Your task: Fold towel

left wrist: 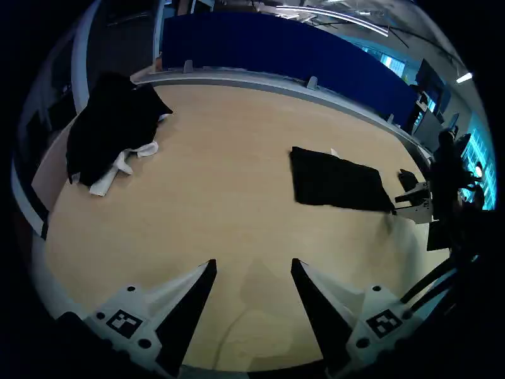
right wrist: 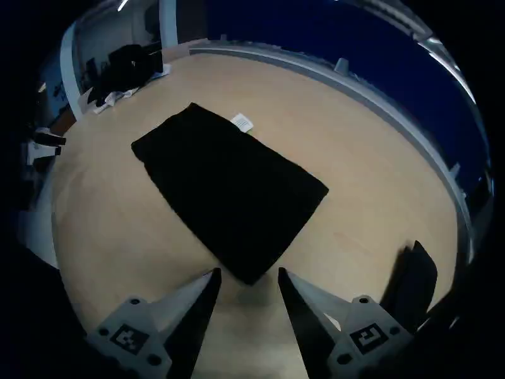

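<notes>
Towel (right wrist: 227, 192), black, flat on table (right wrist: 379, 164), mid right gripper view. Looks soft, light and limp. Best hold: corner at 6 o'clock, just ahead of right gripper (right wrist: 249, 271), fingers spread, empty. Left gripper (left wrist: 253, 262) likewise spread, empty. White tag (right wrist: 240, 121) at 12 o'clock edge; writing unreadable.

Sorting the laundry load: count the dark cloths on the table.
2. One black towel lies flat just ahead of the right gripper; one black heap sits at a far corner of the table, over a white cloth. The heap may hide more.
</notes>
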Tool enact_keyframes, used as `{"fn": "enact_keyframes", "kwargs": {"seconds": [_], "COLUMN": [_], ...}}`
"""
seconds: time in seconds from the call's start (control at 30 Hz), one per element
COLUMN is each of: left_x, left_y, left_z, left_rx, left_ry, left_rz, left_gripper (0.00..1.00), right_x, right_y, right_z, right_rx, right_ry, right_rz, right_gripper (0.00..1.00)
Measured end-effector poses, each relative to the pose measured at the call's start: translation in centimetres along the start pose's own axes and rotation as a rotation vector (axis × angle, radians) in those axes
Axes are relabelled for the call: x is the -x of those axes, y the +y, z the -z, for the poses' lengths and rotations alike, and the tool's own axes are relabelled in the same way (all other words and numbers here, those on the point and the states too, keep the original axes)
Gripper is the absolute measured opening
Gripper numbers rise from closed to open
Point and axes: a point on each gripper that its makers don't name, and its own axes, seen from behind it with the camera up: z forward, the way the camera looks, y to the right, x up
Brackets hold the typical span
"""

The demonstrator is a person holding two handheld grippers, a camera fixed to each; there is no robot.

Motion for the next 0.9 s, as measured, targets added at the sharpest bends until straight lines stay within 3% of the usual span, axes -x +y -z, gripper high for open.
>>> {"fn": "enact_keyframes", "kwargs": {"seconds": [0.1,0.37,0.67,0.9], "left_x": [-0.01,-0.19,-0.41,-0.47], "left_y": [0.12,0.45,0.65,0.75], "left_z": [-0.17,-0.2,-0.34,-0.49], "left_rx": [0.001,0.003,0.005,0.006], "left_ry": [-0.001,0.0,-0.001,-0.001], "left_rz": [0.0,-0.006,-0.009,-0.011], "left_gripper": [0.87,0.87,0.87,0.87], "right_x": [0.26,0.82,0.97,0.72], "right_y": [0.01,-0.09,-0.23,-0.52], "right_z": [-0.17,-0.78,-0.89,-0.51], "right_rx": [-0.004,-0.02,-0.032,-0.047], "right_ry": [-0.006,-0.028,-0.033,-0.031], "right_rz": [0.0,0.002,0.005,0.015], "right_gripper": [0.64,0.33,0.17,0.15]}}
